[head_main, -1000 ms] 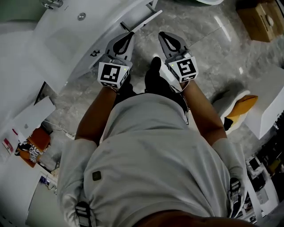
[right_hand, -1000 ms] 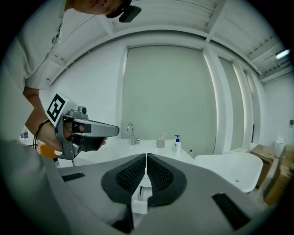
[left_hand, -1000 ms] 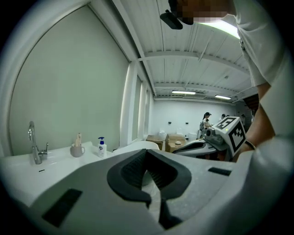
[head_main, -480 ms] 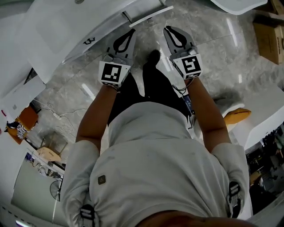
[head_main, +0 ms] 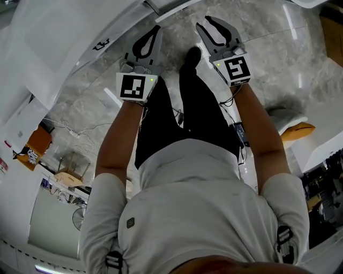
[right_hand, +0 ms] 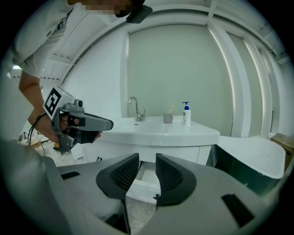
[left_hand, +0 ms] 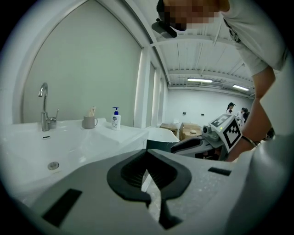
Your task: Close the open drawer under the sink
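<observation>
The open white drawer (right_hand: 140,189) juts out under the white sink vanity (right_hand: 170,134), and I see it through the gap of my right gripper (right_hand: 147,159). That gripper's jaws are opening, with nothing between the pads. In the head view the drawer's front edge (head_main: 174,6) lies at the top, just beyond both grippers. My left gripper (head_main: 156,29) is shut and holds nothing. In its own view the left gripper (left_hand: 147,153) points past the basin (left_hand: 69,147). The right gripper (head_main: 206,22) hovers beside it, a little apart.
A faucet (right_hand: 134,110), a cup (right_hand: 168,118) and a soap bottle (right_hand: 186,114) stand on the counter. A white tub (right_hand: 250,158) with a dark side stands right of the vanity. My leg and black shoe (head_main: 190,56) are on the grey marble floor (head_main: 257,69). Clutter (head_main: 37,147) sits far left.
Both grippers have sunk lower, toward the drawer's height, and the counter has slid up out of the head view. The right gripper's jaws, shut before, now stand apart.
</observation>
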`<state>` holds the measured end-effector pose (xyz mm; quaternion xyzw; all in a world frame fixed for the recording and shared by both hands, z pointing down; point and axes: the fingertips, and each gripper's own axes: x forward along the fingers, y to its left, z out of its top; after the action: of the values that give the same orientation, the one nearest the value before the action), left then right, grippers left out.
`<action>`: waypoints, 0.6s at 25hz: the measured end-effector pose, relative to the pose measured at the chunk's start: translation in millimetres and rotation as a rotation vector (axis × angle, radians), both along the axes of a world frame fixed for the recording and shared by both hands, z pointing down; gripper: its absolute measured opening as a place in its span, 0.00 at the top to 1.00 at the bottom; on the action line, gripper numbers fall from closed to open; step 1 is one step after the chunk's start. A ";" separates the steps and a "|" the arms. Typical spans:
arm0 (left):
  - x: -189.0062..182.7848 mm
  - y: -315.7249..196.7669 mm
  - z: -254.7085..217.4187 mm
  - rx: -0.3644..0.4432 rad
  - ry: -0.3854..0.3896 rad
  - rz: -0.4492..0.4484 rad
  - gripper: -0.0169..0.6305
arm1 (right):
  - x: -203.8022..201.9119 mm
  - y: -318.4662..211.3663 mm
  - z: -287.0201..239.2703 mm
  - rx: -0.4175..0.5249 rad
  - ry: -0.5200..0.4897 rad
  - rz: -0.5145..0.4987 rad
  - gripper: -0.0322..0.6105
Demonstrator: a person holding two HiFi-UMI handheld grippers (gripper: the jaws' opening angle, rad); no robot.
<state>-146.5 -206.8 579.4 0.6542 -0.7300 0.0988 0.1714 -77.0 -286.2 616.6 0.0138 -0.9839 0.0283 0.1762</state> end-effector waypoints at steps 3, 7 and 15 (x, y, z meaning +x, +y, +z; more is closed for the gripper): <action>-1.9 -0.3 20.2 -0.009 -0.017 0.026 0.96 | -5.4 0.0 25.5 0.000 0.007 0.006 0.75; -4.4 -6.9 46.7 -0.010 -0.016 0.018 0.96 | -7.8 -8.1 63.9 -0.007 0.029 0.023 0.74; -9.2 -13.8 104.2 -0.056 -0.020 0.001 0.96 | -15.6 -22.2 145.3 -0.060 0.081 0.081 0.69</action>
<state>-155.7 -220.5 683.6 0.6486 -0.7281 0.1257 0.1824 -92.6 -308.4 761.9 0.0495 -0.9733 0.0643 0.2148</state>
